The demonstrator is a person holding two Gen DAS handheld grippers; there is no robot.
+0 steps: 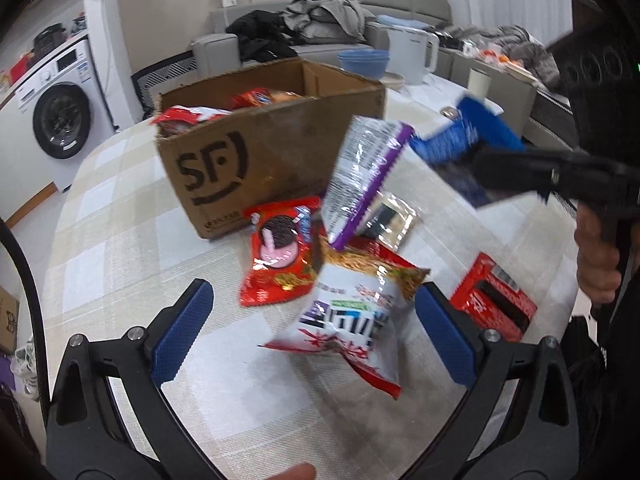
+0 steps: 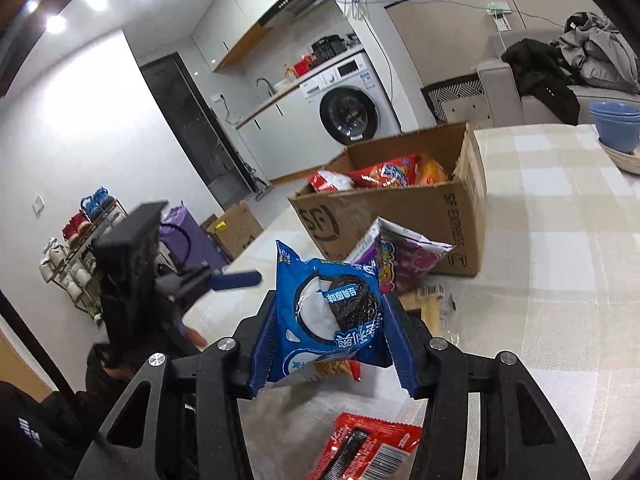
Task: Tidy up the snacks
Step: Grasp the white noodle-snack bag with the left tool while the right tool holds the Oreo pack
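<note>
My left gripper (image 1: 314, 338) is open above the table, its blue pads either side of a white and red snack bag (image 1: 352, 316) lying below. My right gripper (image 2: 332, 332) is shut on a blue Oreo packet (image 2: 332, 312) and holds it up above the table; the packet also shows in the left wrist view (image 1: 460, 148). A cardboard SF box (image 1: 272, 148) holds several red snack bags (image 2: 380, 176). In front of it lie a red Oreo packet (image 1: 280, 256), a purple and silver bag (image 1: 360, 176) leaning up, and a red packet (image 1: 494, 300).
The table has a checked beige cloth (image 1: 120, 240). At its far side stand blue bowls (image 1: 362, 62), a white kettle (image 1: 412, 52) and a cup (image 1: 478, 82). A sofa with clothes and a washing machine (image 1: 60, 116) are behind.
</note>
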